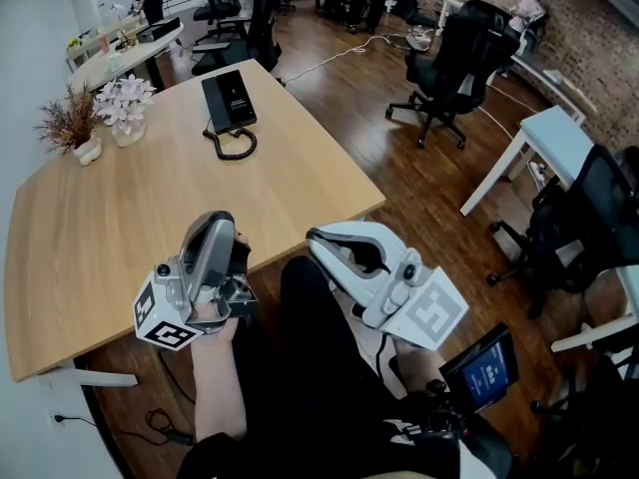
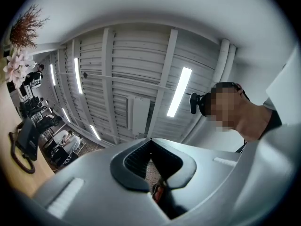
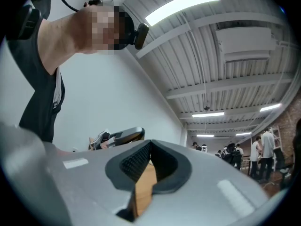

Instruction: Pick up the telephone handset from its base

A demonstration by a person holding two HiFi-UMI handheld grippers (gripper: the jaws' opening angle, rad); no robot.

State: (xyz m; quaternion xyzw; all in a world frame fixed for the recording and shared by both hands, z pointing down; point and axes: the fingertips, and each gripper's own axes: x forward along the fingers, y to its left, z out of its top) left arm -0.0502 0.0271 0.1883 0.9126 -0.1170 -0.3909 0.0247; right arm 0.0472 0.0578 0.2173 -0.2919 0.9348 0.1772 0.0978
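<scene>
The black telephone sits on the far part of the wooden table, its coiled cord looped in front of it. It also shows small at the left edge of the left gripper view, as the telephone. Both grippers are held near the table's front edge, far from the phone. My left gripper tilts upward with its jaws shut and nothing between them; its tips meet. My right gripper points left, shut and empty, with its tips together.
A vase of pale flowers and a dried plant stand at the table's far left. Black office chairs and a white side table stand to the right. A small lit screen is by the person's legs.
</scene>
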